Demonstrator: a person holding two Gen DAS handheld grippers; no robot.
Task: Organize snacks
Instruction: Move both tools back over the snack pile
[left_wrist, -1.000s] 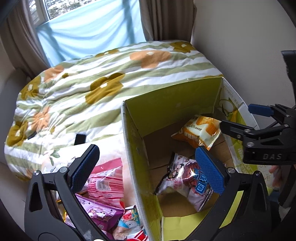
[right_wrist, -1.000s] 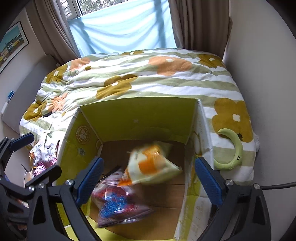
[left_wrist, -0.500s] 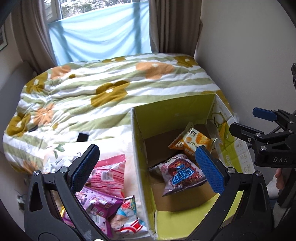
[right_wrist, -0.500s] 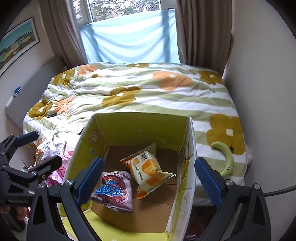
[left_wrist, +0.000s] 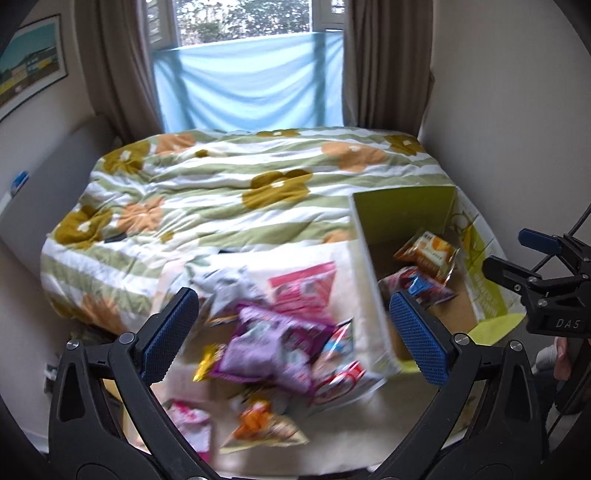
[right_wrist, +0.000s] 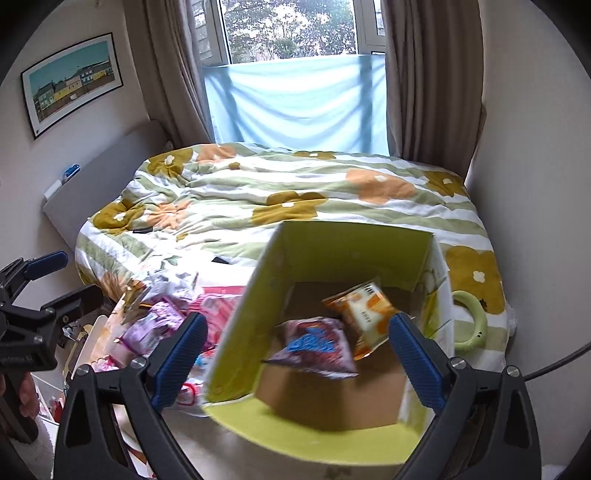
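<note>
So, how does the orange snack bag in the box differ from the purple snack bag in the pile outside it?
The orange snack bag lies inside the cardboard box, propped at an angle toward its far side; the purple snack bag lies outside, left of the box, on top of a loose pile. The orange one touches only one other packet; the purple one has many around it. Both are sealed, and neither is gripped.

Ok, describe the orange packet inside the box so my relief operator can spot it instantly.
Find the open cardboard box with yellow-green flaps at the foot of the flowered bed. Two packets lie on its brown floor. Yours is the orange packet toward the far wall, tilted, overlapping the purple packet with blue lettering nearer the camera.
</note>
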